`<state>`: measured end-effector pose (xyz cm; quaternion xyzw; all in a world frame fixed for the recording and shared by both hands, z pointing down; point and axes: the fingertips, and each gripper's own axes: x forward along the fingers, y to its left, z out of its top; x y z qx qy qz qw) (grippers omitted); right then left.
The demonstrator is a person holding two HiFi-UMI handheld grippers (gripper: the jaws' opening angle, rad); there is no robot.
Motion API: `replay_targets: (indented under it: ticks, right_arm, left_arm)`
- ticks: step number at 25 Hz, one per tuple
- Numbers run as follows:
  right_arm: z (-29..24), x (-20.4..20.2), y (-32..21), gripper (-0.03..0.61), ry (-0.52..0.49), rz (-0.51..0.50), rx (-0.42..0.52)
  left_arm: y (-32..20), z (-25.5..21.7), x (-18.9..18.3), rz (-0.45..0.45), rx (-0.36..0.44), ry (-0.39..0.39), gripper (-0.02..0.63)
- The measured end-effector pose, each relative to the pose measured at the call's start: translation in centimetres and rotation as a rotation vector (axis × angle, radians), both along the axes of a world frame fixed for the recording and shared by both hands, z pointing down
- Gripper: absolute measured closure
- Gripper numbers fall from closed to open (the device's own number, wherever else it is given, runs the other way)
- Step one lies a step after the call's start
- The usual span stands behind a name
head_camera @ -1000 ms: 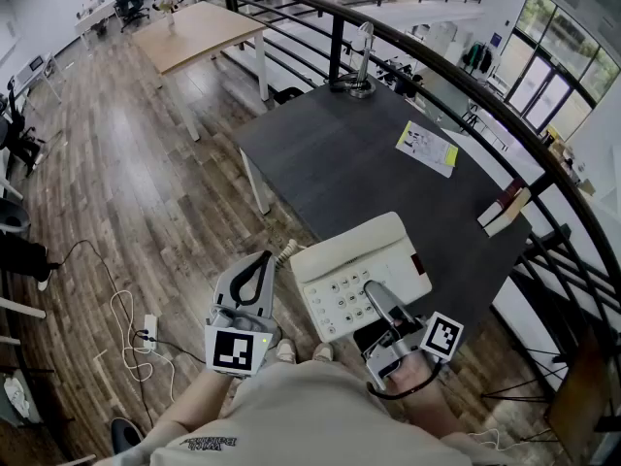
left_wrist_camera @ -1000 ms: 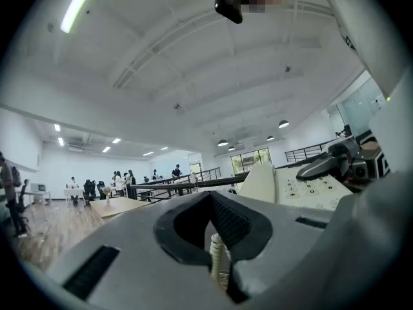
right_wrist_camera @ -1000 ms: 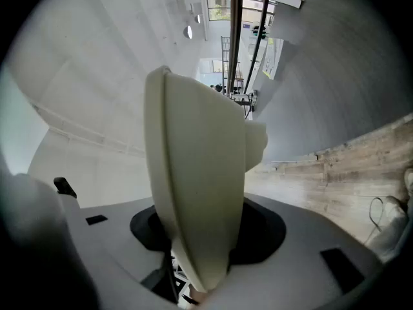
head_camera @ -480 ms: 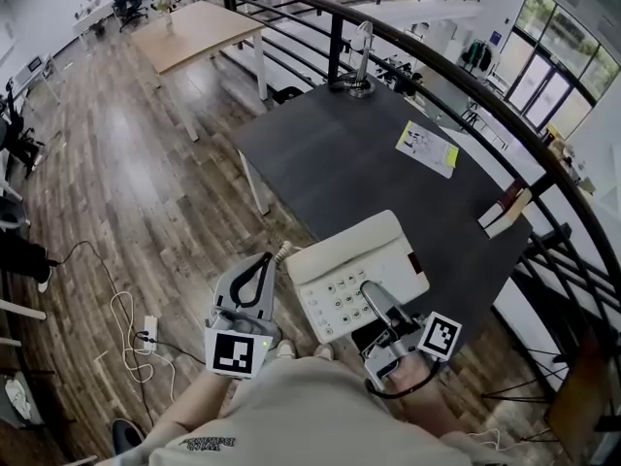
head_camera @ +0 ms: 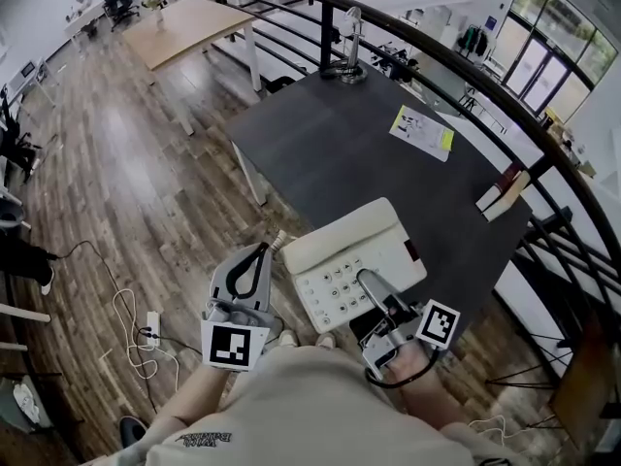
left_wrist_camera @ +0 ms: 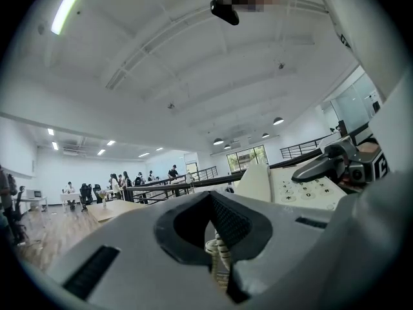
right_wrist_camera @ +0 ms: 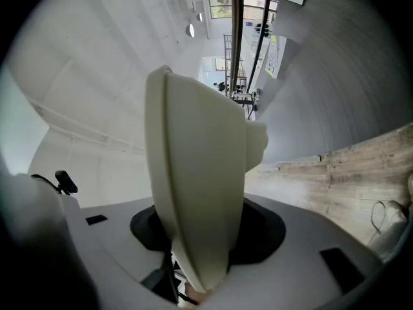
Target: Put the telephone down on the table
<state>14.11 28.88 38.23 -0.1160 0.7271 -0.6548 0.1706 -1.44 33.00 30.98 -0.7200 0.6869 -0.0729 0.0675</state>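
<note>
Keeping the telephone (head_camera: 351, 249) level and easing it forward, I would get its whole base over the bench (head_camera: 340, 149), beyond the near corner, before lowering. The right gripper (head_camera: 369, 285) has its jaws clamped on the telephone's near edge, holding it up. The left gripper (head_camera: 260, 256) has its jaws together by the coiled cord (left_wrist_camera: 216, 253); whether they pinch it I cannot tell.

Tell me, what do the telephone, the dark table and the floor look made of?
Telephone: probably cream plastic, smooth moulded shell with a soft sheen. Table: dark matte top, maybe laminate or painted board; unclear. Floor: wood-look planks with visible grain, lightly glossy.
</note>
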Motion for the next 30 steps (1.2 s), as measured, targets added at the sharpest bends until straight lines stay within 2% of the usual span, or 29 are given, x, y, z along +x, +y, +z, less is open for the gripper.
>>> replay_targets:
  ticks: [10, 17, 22, 30]
  right_arm:
    - [1.1, 2.8, 0.5, 0.383, -0.015, 0.007, -0.046]
    - [1.5, 4.0, -0.6, 0.382, -0.013, -0.004, -0.043]
    - [1.3, 4.4, -1.9, 0.383, -0.016, -0.01, -0.036]
    - [1.4, 3.2, -5.0, 0.382, -0.018, -0.001, -0.03]
  left_arm:
    - [0.1, 1.1, 2.2, -0.011, -0.031, -0.024, 0.611]
    - [-0.5, 1.1, 3.7, -0.033, -0.032, 0.023, 0.611]
    - [-1.4, 0.7, 3.3, -0.072, -0.023, 0.028, 0.611]
    - [-3.9, 1.0, 1.6, -0.084, -0.001, 0.017, 0.611]
